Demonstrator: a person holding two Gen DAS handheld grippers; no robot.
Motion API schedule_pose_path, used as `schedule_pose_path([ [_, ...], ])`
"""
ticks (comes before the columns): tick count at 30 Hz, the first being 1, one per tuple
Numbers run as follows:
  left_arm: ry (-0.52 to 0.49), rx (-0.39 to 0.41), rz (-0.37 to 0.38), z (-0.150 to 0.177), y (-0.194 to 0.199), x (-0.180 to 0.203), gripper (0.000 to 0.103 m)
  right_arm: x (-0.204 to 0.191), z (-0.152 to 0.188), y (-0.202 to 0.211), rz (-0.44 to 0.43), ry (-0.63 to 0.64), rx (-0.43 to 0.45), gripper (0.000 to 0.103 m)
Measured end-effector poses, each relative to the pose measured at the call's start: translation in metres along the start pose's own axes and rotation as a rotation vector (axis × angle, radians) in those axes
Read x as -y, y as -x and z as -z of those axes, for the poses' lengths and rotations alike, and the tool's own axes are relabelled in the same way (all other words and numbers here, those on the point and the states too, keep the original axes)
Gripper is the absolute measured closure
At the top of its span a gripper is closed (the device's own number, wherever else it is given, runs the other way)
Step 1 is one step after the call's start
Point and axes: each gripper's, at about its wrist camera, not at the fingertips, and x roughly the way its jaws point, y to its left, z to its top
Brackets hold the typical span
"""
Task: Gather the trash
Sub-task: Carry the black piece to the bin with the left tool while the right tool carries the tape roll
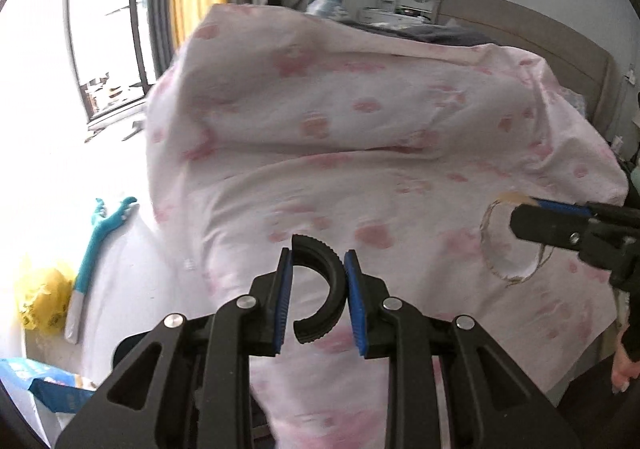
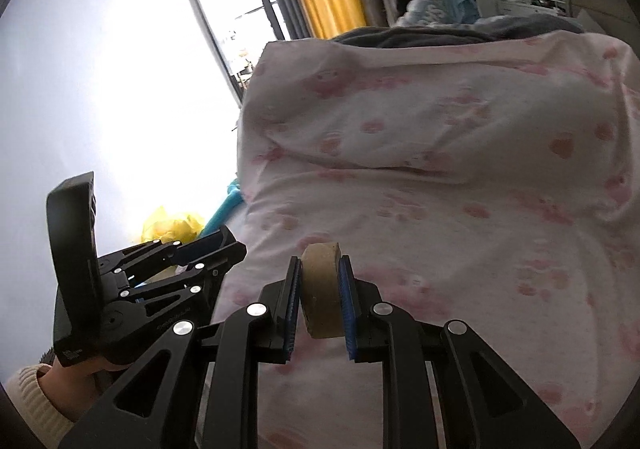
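1. Two pieces of trash are riding in my grippers at once, so I am saving a trip.
2. I am clamping a black half-ring (image 1: 320,287) in the left gripper (image 1: 316,297), its pads pressing the curve from both sides so it cannot roll out.
3. I am pinching a near-empty tape roll (image 2: 321,291) across its flat faces in the right gripper (image 2: 320,305), the narrow way in.
4. I am holding both above the pink paw-print duvet (image 1: 360,121), clear of the fabric so nothing snags.
5. I am judging the yellow bag (image 1: 40,297) beside the bed as the likely drop point, near a teal back scratcher (image 1: 96,241).
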Motion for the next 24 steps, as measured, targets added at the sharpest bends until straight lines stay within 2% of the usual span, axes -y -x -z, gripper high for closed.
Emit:
schedule_pose_path([
  [6, 0.042, -0.039, -0.031, 0.016, -0.001, -0.034, 0.075, -0.034, -0.005, -0.019, -0.048, 0.037, -0.010, 0.084],
  [17, 0.135, -0.159, -0.084, 0.056, -0.011, -0.099, 0.075, -0.096, -0.006, -0.054, -0.121, 0.116, -0.043, 0.084],
  [24, 0.205, -0.296, -0.092, 0.095, -0.029, -0.140, 0.075, -0.129, -0.003, -0.077, -0.160, 0.152, -0.076, 0.084],
])
